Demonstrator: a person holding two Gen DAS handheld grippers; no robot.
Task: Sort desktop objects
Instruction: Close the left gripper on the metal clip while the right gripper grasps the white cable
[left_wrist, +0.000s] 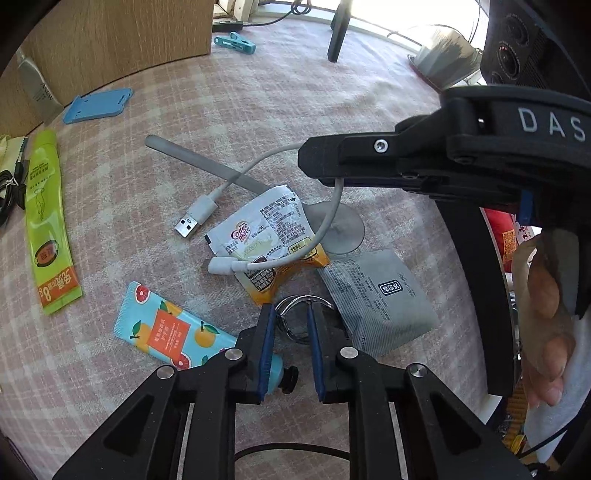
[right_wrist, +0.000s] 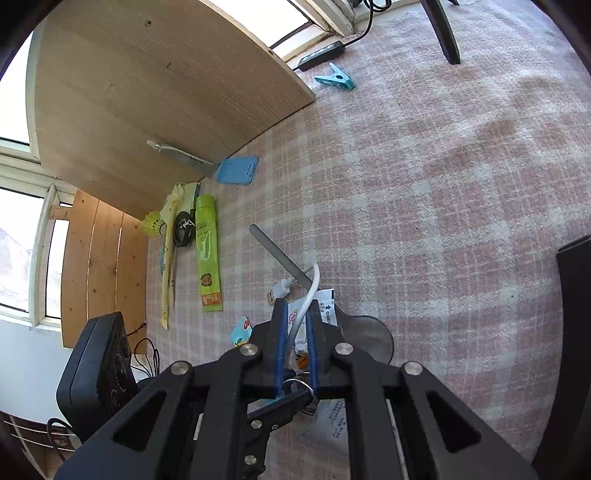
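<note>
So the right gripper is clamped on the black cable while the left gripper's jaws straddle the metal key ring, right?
Not quite: the cable is white, not black, as the left wrist view shows. The right gripper is clamped on it, and the left gripper's jaws do straddle the metal key ring.

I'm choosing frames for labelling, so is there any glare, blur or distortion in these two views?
Left wrist view: fisheye bending, dark corners, blown-out window, sharp packets. Right wrist view: same curvature, overexposed window, tablecloth evenly lit, the tool close-up and slightly soft.

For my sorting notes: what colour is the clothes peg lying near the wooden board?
The clothes peg is light blue, clearest in the right wrist view.
</note>
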